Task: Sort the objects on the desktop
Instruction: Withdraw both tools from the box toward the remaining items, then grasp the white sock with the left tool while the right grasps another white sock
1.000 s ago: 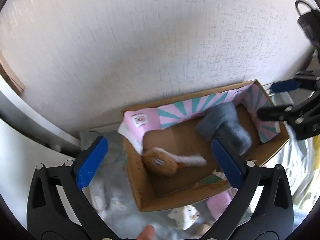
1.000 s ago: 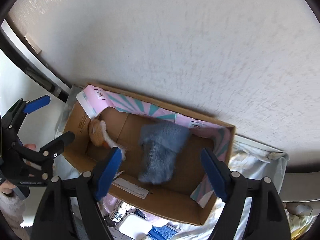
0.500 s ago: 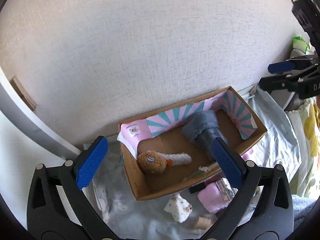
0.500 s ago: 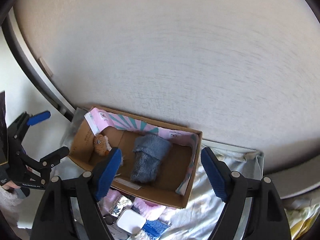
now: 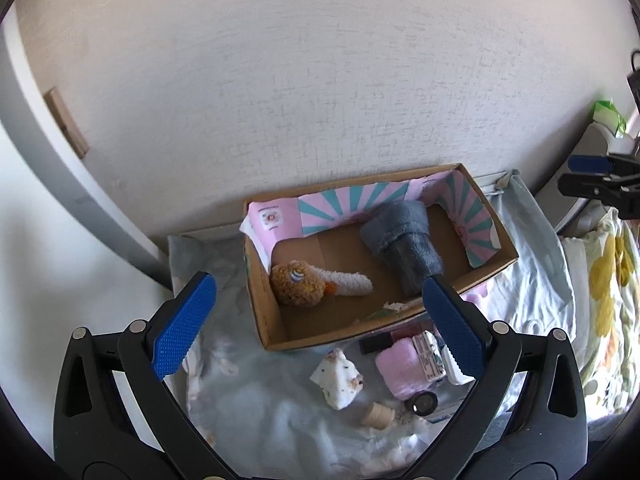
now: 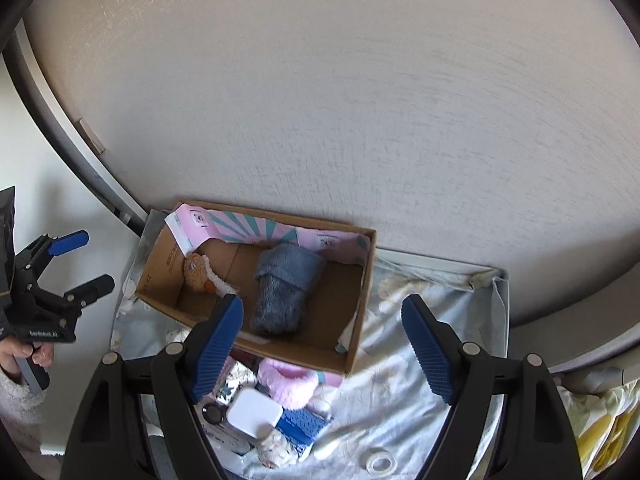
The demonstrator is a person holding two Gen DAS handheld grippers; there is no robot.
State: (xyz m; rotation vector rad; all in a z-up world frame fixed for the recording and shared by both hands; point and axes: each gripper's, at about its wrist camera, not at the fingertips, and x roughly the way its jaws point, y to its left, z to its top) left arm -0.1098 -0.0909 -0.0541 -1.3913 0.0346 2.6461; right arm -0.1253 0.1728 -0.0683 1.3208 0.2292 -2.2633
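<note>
Both the left gripper (image 5: 318, 320) and the right gripper (image 6: 322, 350) hover with jaws wide and empty. The pink fluffy sock (image 6: 287, 385) lies just outside the cardboard box (image 6: 356, 320); soft and light, it is probably best pinched across its bunched middle.

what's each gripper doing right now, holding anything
left gripper: open, nothing between its fingers.
right gripper: open, nothing held.
</note>
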